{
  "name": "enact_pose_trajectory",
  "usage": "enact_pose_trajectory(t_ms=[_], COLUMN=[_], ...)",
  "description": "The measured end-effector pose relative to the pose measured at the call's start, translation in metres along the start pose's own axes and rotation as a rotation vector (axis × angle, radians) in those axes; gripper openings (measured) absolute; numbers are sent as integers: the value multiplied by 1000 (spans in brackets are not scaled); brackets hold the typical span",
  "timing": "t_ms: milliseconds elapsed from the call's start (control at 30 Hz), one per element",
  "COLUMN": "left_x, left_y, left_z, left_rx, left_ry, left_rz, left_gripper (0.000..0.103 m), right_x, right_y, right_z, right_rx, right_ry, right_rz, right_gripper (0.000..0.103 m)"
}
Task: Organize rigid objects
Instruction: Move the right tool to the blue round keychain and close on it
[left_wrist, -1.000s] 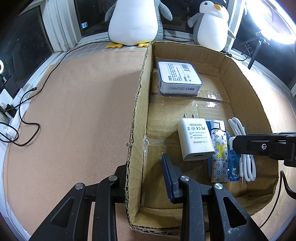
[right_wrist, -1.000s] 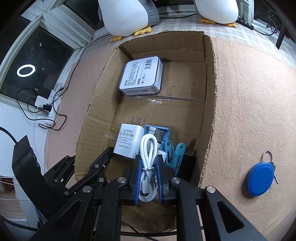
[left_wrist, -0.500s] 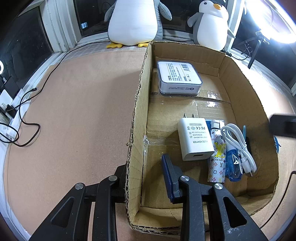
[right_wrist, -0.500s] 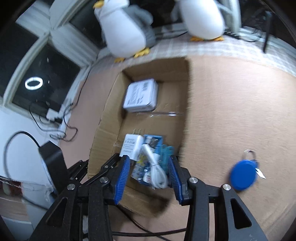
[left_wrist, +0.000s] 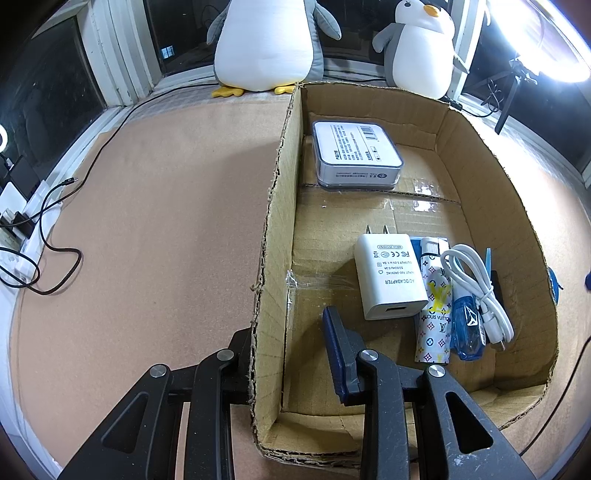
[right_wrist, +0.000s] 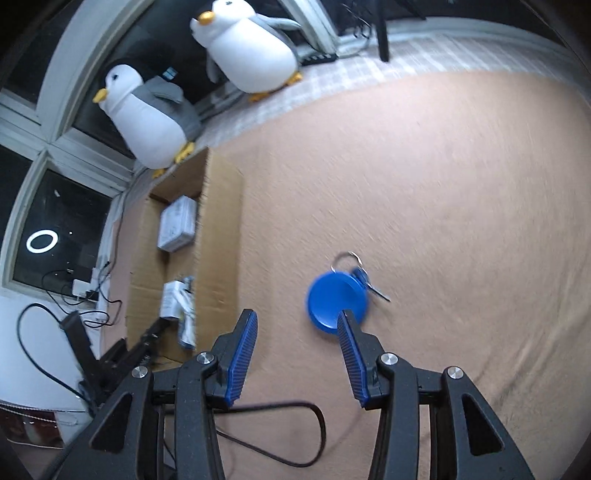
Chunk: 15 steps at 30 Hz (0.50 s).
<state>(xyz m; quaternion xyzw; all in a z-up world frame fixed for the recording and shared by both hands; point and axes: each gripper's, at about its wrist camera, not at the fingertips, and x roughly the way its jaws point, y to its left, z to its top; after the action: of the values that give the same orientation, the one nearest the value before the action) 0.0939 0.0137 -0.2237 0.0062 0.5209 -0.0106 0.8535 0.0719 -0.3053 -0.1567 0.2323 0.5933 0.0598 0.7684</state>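
A cardboard box (left_wrist: 275, 206) holds a white labelled tin (left_wrist: 356, 155), a white AC adapter (left_wrist: 389, 280), a patterned lighter (left_wrist: 436, 314), a coiled white USB cable (left_wrist: 476, 291) and blue plastic clips (left_wrist: 467, 332). My left gripper (left_wrist: 288, 343) is open and straddles the box's left wall, one finger outside and the blue-padded one inside. In the right wrist view a blue round key fob (right_wrist: 338, 302) with a ring and key lies on the mat, right of the box (right_wrist: 219, 236). My right gripper (right_wrist: 297, 317) is open and empty just before the fob, its right fingertip overlapping the fob's near edge.
Two plush penguins (left_wrist: 264, 40) (left_wrist: 421, 44) stand on the sill behind the box. Black cables and a power strip (left_wrist: 22, 236) lie at the mat's left edge. A black cord (right_wrist: 280, 435) loops under my right gripper. A bright ring light (left_wrist: 546, 37) stands at the back right.
My right gripper opened, left the white cable in the box, and swung out to the right over the mat towards the blue key fob. The left gripper has stayed put.
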Motion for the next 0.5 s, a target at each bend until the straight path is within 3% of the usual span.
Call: enact_pose_trajectory(t_ms=[500], left_x=[0], left_y=[2], left_z=[-1], left_rx=[4], left_ry=[1], left_rz=[1], left_gripper=[31], right_x=[37], right_y=[-17], right_z=[0], right_rx=[-15], right_ry=[35], right_rz=[-112], right_gripper=[41])
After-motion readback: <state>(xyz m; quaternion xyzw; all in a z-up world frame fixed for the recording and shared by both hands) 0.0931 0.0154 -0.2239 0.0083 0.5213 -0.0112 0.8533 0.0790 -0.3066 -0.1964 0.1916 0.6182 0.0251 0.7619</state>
